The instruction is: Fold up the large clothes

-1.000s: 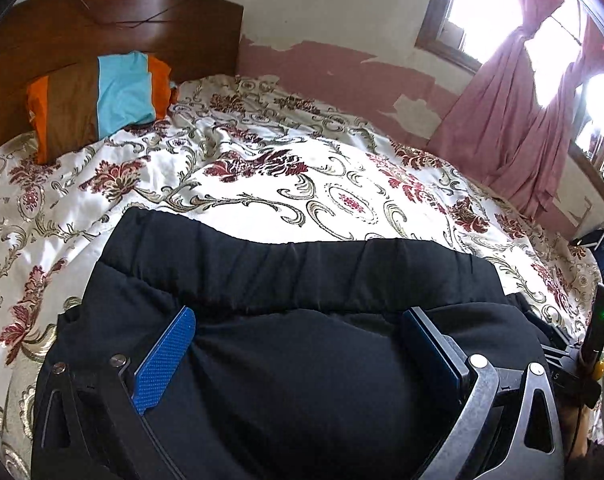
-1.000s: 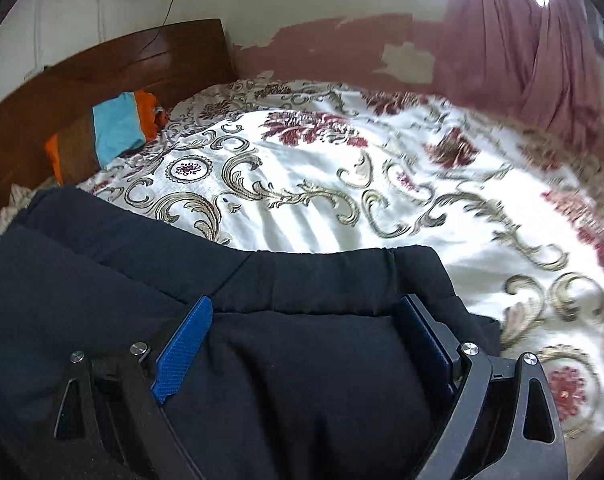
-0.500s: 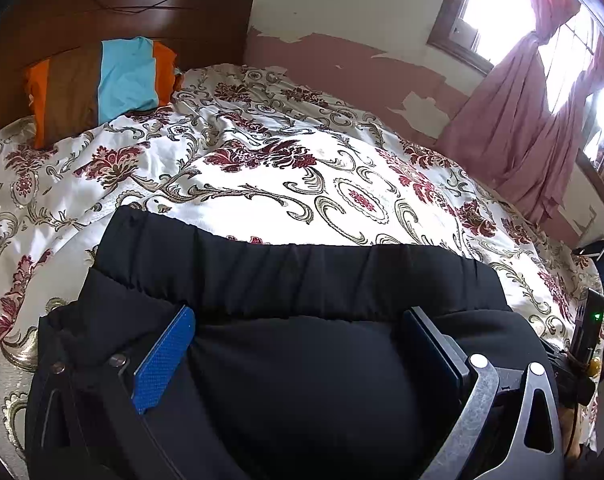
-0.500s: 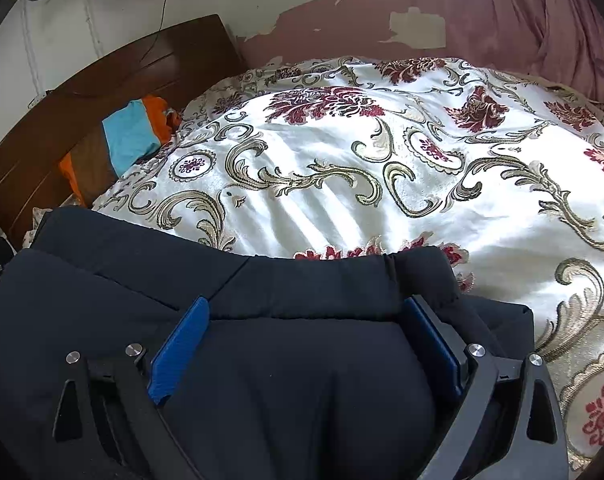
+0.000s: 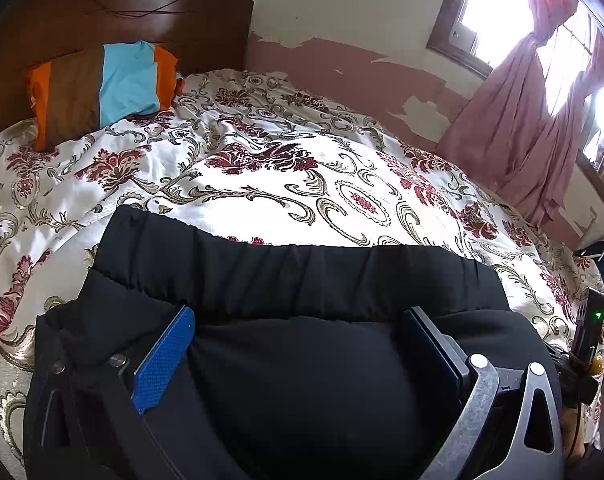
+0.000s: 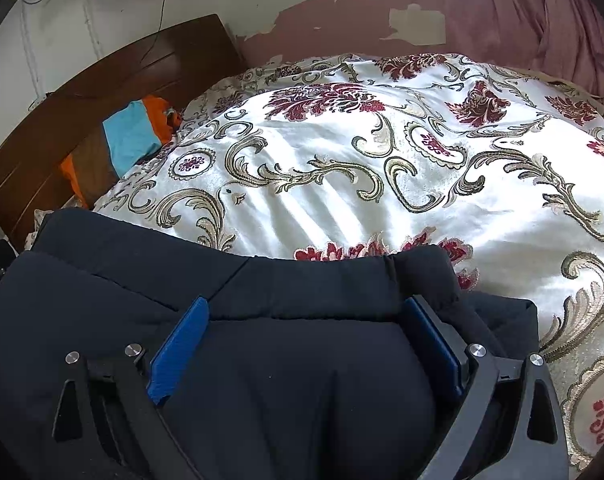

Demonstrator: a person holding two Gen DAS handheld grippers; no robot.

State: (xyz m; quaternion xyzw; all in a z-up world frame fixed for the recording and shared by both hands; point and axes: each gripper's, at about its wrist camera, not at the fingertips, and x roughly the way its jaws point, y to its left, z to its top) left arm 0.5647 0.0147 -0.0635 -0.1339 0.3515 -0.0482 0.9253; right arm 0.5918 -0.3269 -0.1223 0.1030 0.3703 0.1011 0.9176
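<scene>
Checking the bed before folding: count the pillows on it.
1: a striped pillow leaning against the headboard, past the black garment. Others may be out of view.

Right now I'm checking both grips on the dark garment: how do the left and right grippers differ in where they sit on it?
The left gripper sits just below the gathered waistband, toward the garment's left end; the right gripper sits near the right corner, where the band ends. Bedspread shows close beside the right gripper, but only ahead of the left. Both have blue pads spread wide with cloth bulging between them.
</scene>
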